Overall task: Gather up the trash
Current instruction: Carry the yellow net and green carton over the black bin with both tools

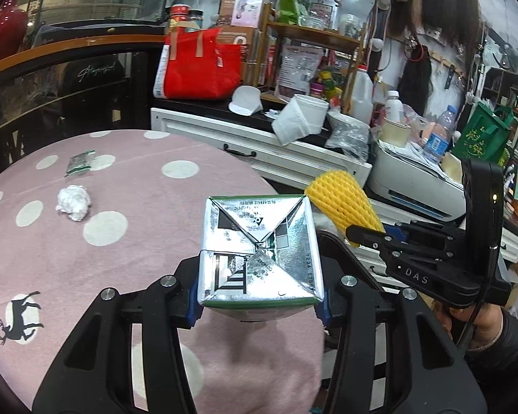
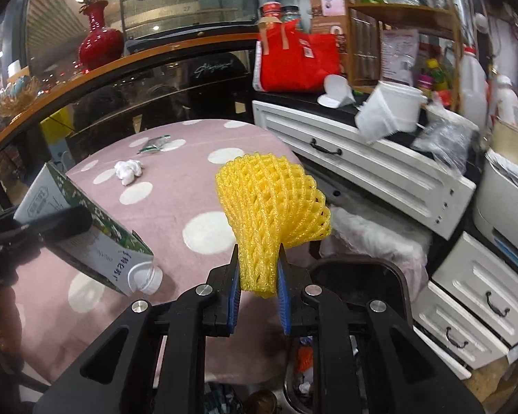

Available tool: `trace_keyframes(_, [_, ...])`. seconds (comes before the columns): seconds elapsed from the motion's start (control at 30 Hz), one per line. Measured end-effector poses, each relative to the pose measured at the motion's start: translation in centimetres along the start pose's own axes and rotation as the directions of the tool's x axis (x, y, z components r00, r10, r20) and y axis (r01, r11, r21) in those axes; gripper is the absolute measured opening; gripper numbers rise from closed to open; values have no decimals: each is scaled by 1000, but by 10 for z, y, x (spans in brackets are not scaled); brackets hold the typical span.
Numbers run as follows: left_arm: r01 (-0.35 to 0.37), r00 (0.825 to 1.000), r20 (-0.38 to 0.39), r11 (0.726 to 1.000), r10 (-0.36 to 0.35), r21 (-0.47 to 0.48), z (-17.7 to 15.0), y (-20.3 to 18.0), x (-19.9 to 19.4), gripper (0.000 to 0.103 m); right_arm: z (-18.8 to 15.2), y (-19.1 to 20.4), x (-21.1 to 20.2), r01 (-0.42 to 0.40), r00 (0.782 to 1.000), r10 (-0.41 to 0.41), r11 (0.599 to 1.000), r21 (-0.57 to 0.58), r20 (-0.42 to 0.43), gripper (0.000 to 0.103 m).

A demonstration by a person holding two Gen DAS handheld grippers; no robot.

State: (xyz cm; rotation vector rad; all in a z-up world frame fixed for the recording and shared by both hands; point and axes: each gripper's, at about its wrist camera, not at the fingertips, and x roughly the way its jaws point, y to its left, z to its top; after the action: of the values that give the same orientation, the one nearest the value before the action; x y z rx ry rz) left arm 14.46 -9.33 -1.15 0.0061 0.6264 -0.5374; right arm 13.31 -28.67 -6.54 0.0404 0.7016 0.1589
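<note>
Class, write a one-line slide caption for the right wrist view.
Right gripper pinches yellow foam net above a bin.

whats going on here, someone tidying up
A person is clearing trash off a round table with a pink spotted cloth, using a handheld gripper in each hand. The left gripper is clamped on a drink carton, and the right gripper pinches a yellow foam fruit net. A crumpled tissue and a small wrapper lie on the cloth. A dark bin sits below the right gripper.
</note>
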Motion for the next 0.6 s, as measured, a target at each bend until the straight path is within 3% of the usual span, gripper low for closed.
trace_keyframes(0.3, [89, 995, -34, 996, -89, 15, -1, -36, 22, 49, -33, -45, -13, 80, 996, -75, 993, 91, -58, 18])
trace_keyframes(0.6, [161, 984, -87, 986, -157, 32, -4, -68, 48, 49, -62, -84, 19, 122, 976, -83, 974, 190, -202, 19])
